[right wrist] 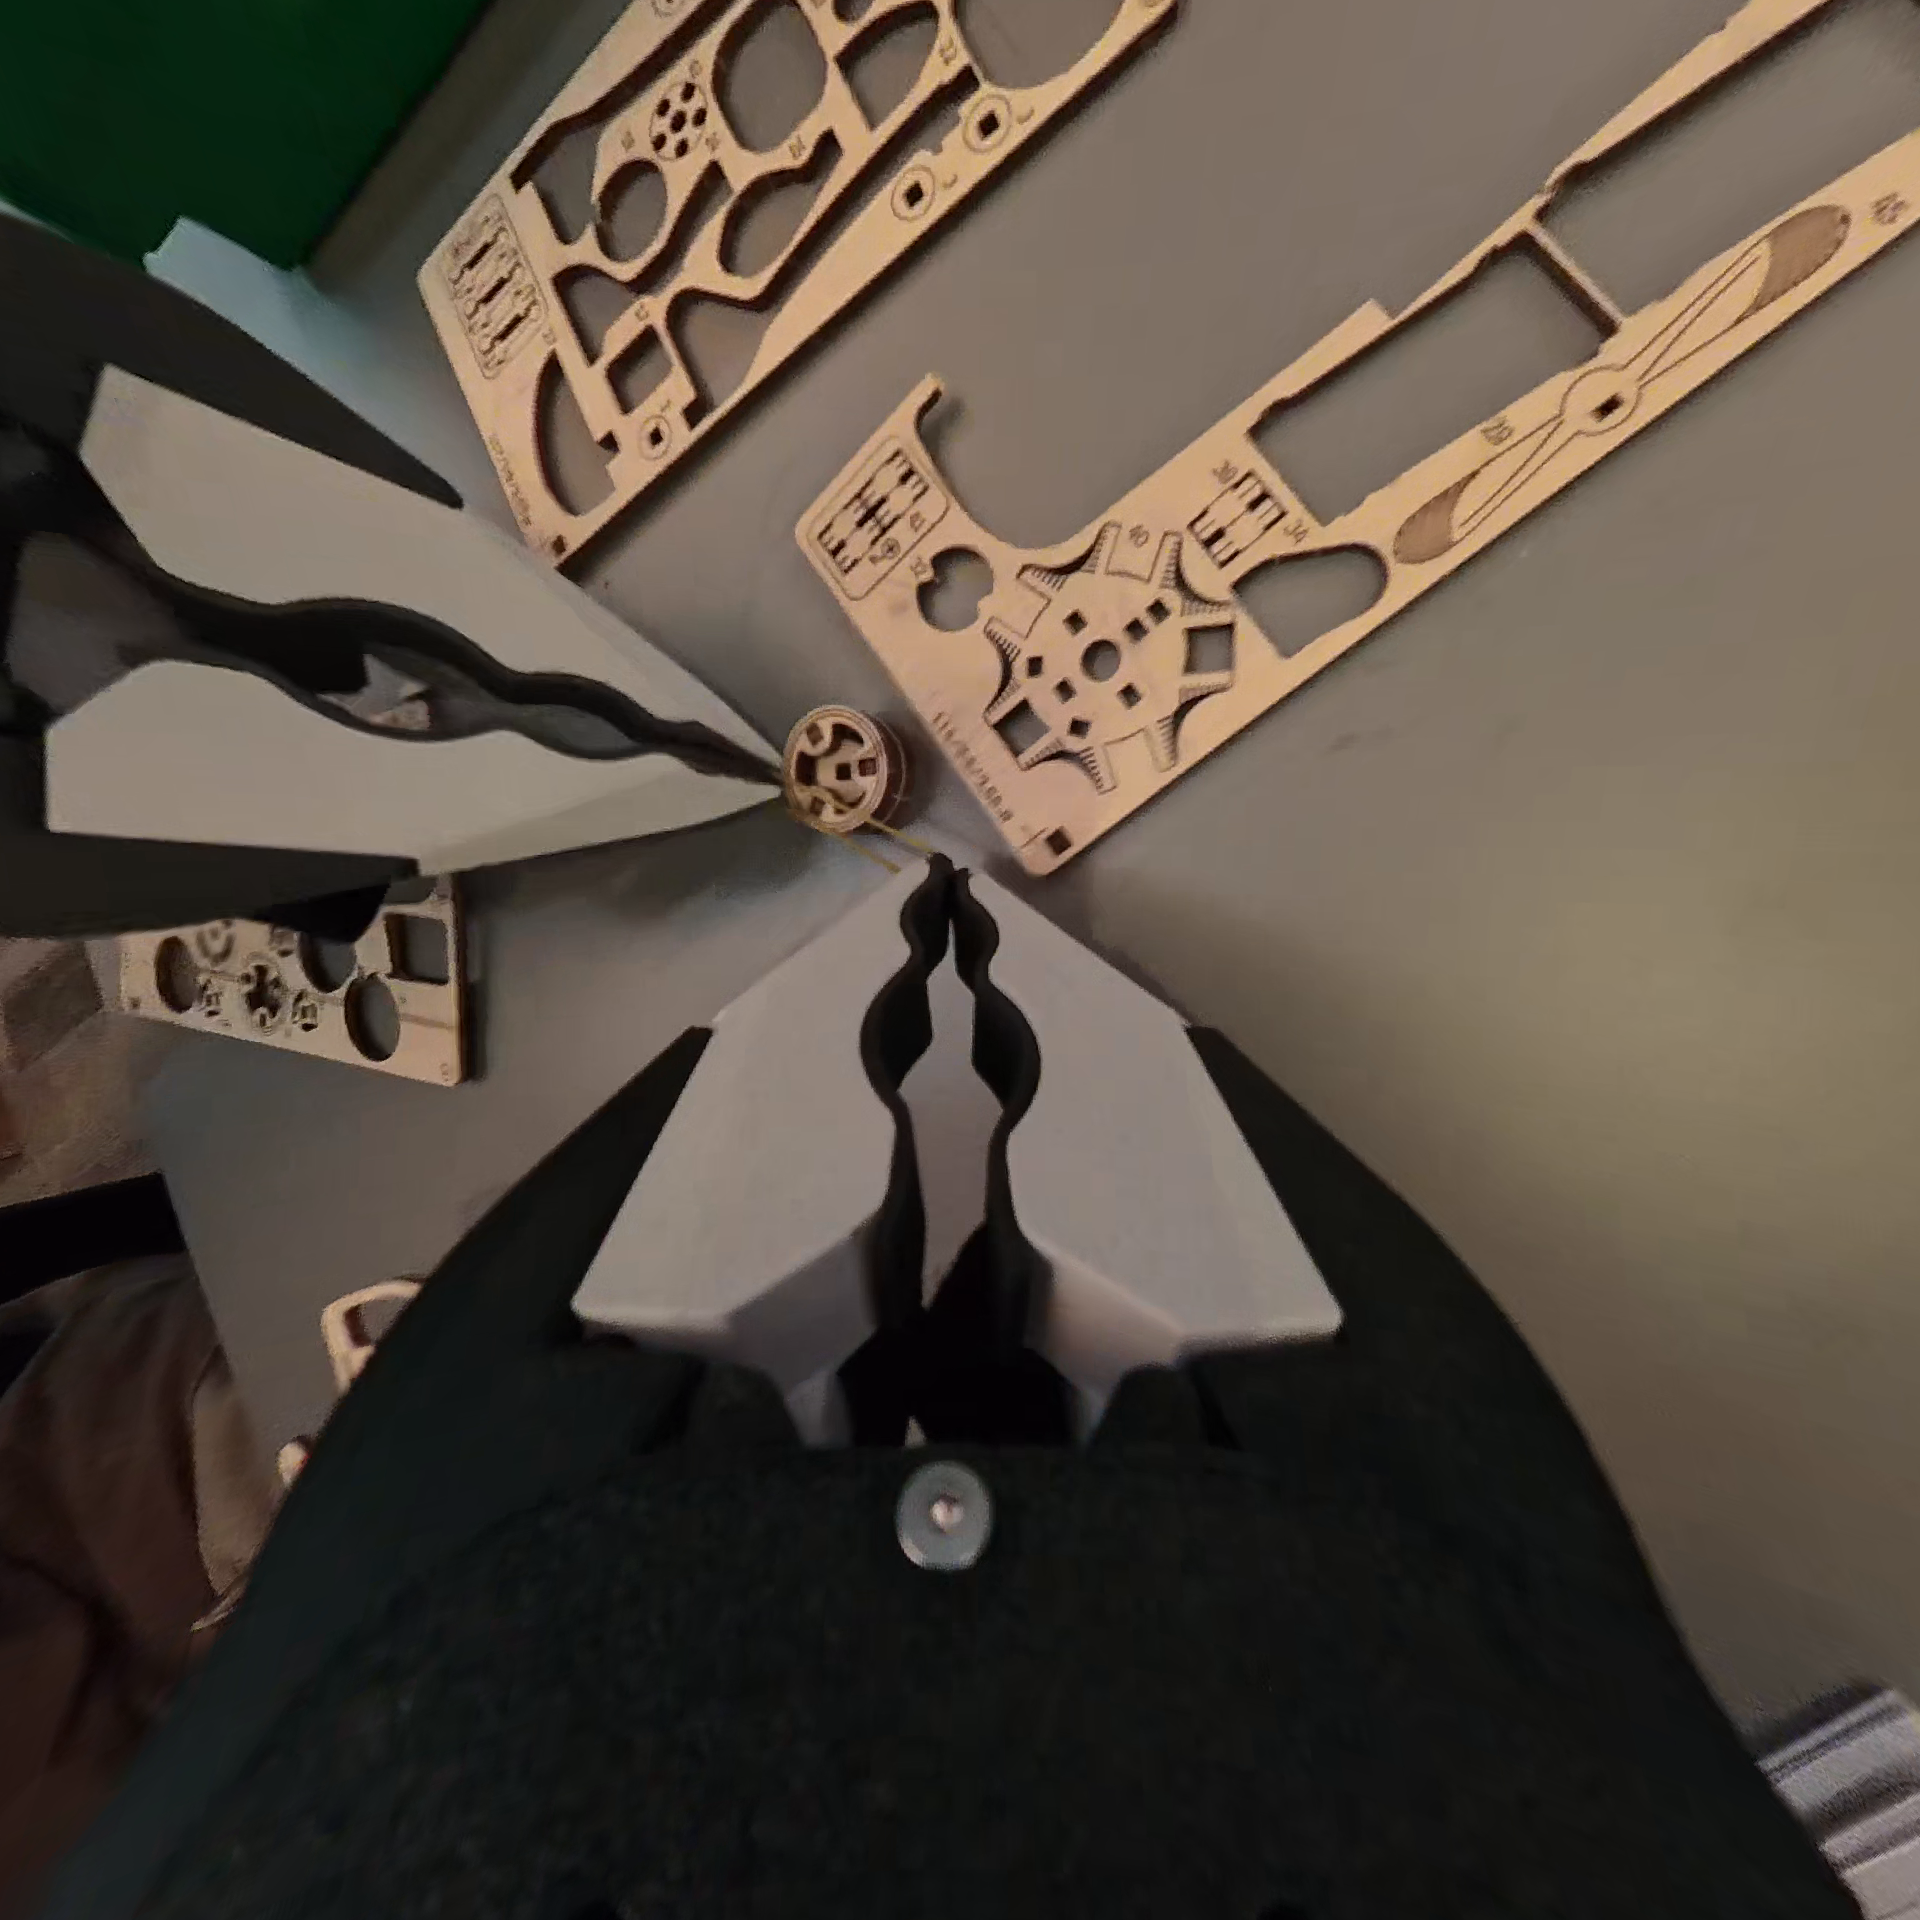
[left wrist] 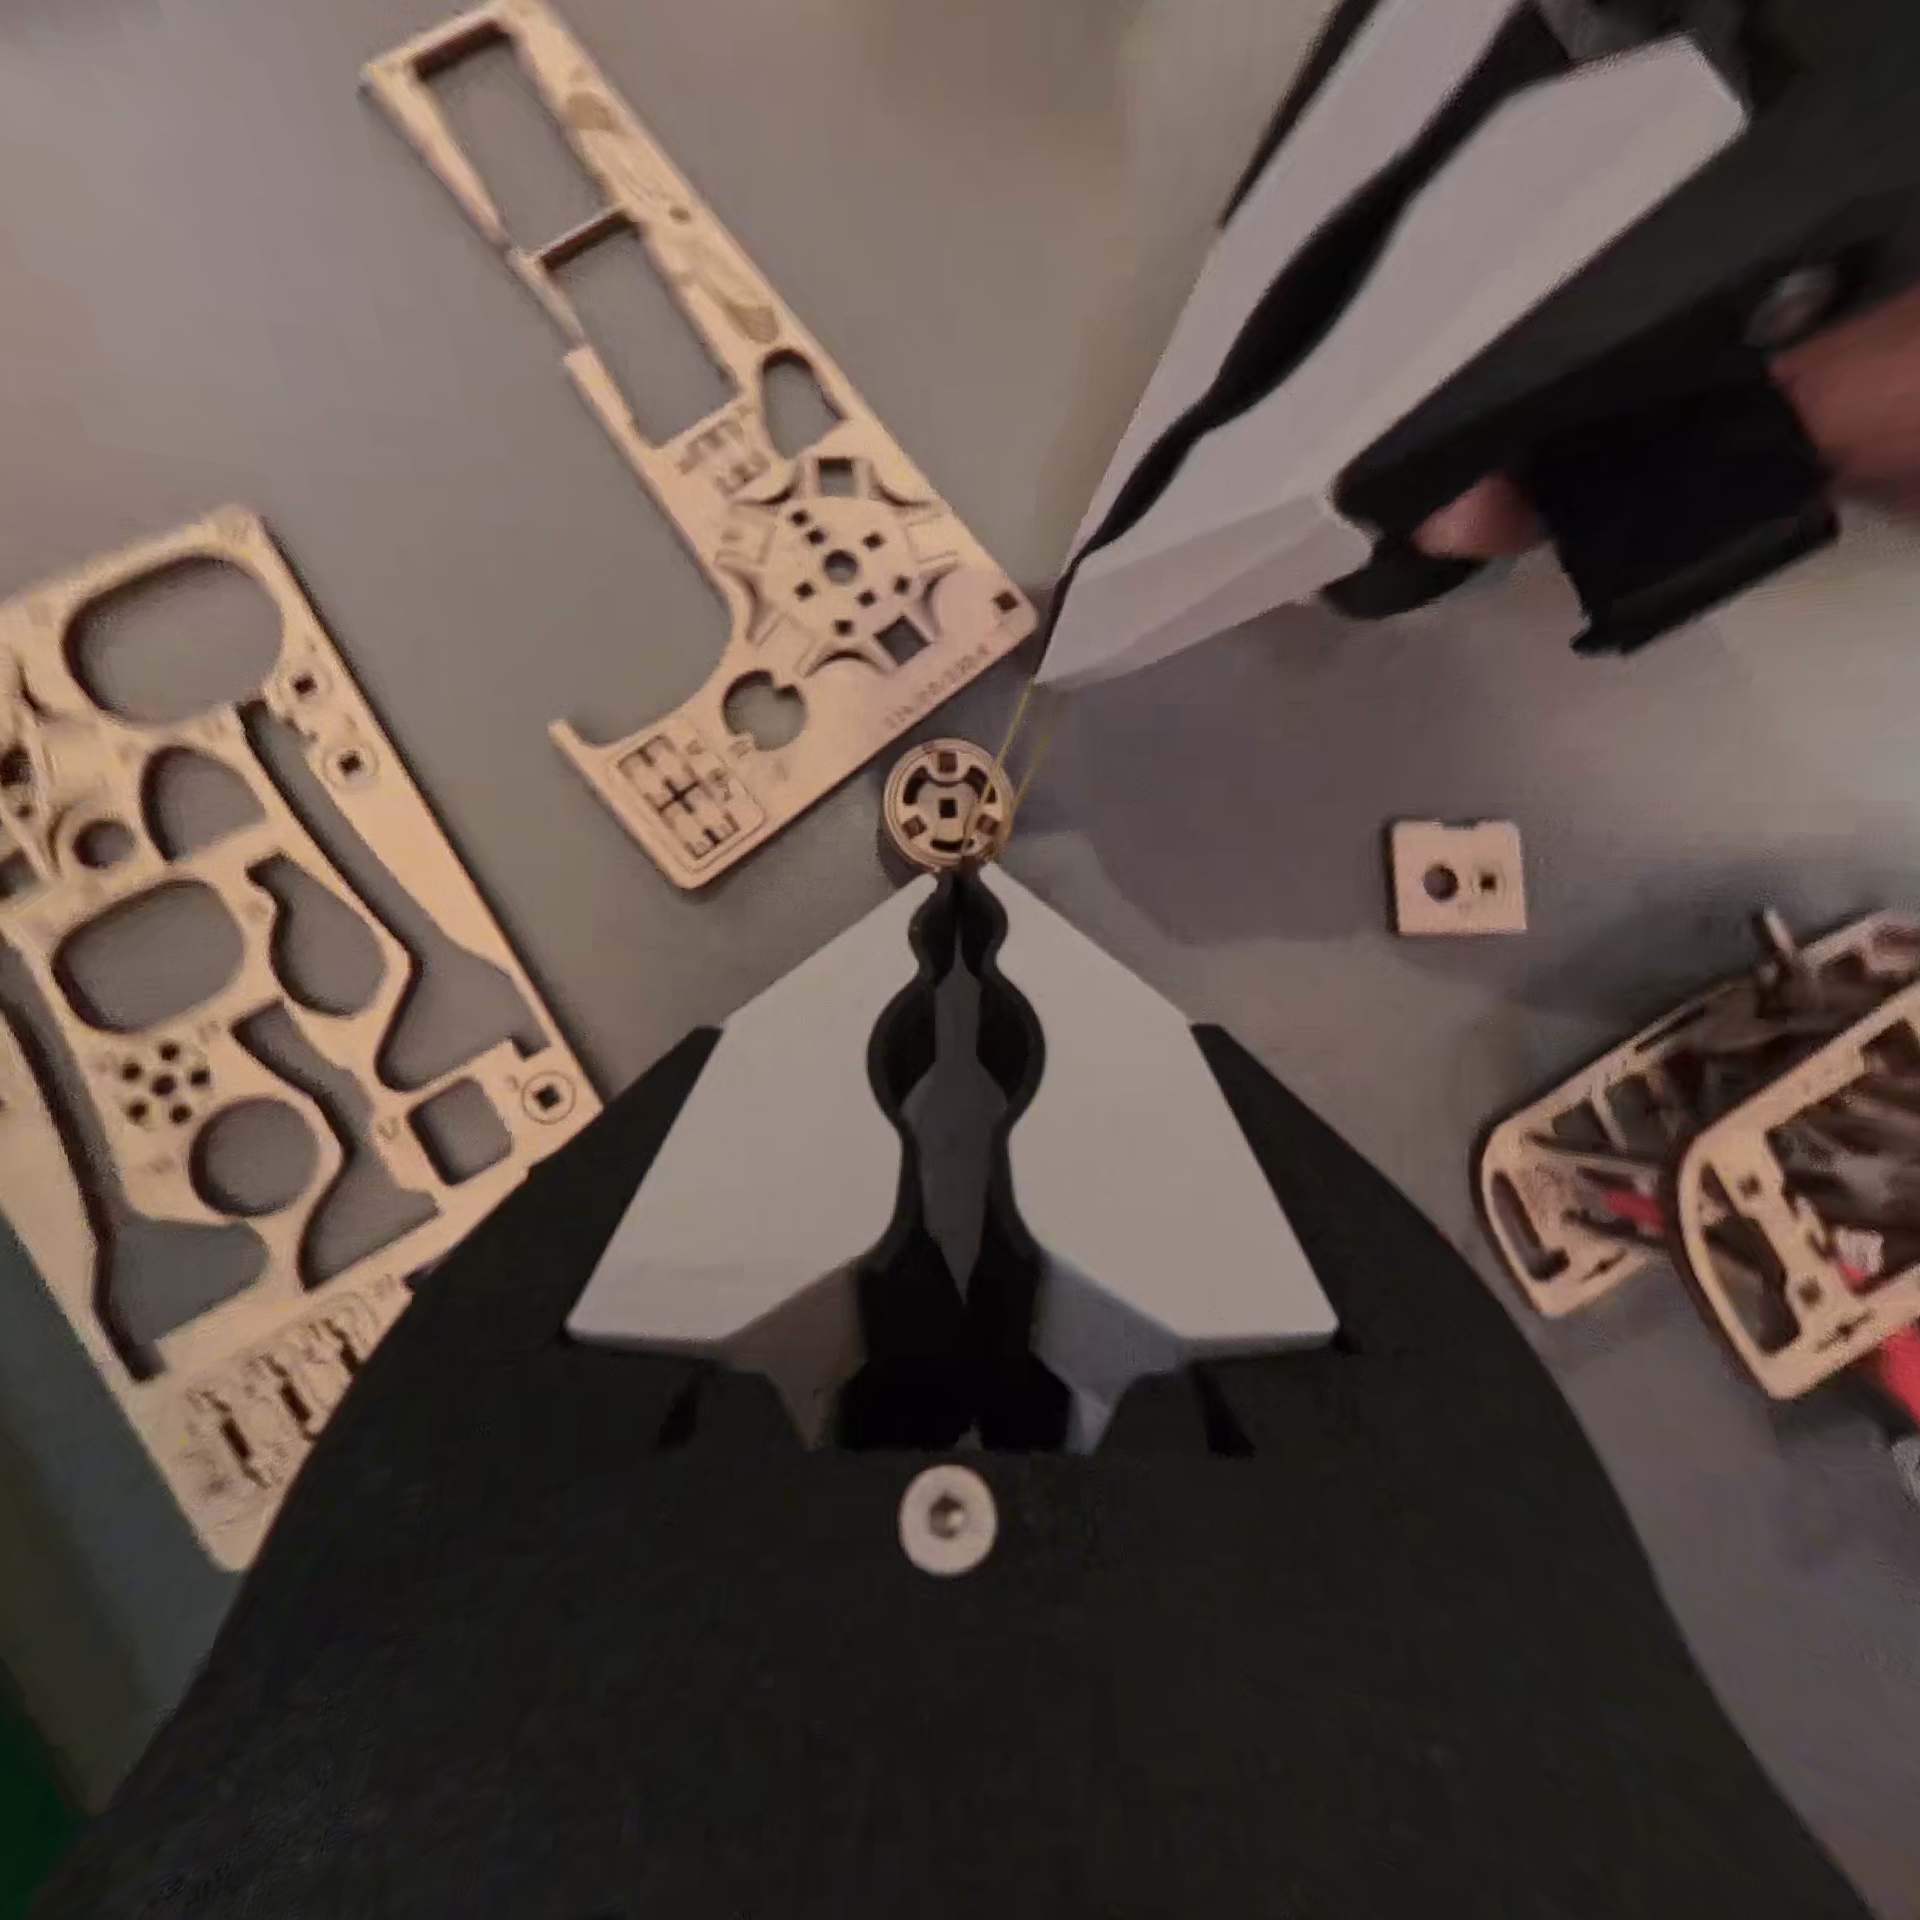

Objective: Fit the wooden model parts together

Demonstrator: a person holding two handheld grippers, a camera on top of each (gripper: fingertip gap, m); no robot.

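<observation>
Grey tabletop (left wrist: 1299, 987) carried two punched wooden part sheets (left wrist: 239, 956). Left gripper (left wrist: 954, 875) was clamped on a small round wooden spool (left wrist: 948, 802) at its tips; right gripper (right wrist: 943, 871) pinched a thin yellow thread (right wrist: 883, 829) running to that spool.

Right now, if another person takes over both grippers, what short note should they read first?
Left gripper: shut on the rim of the small wooden wheel, held above the table.
Right gripper: shut on a thin band that runs to the wheel.
Two part sheets lie flat beyond the wheel; a square piece and the half-built model lie to the right in the left wrist view.
Done: wheel picked up, band caught on it.
Left: seat the band, then fit the wheel to the model. Keep both grips.
</observation>
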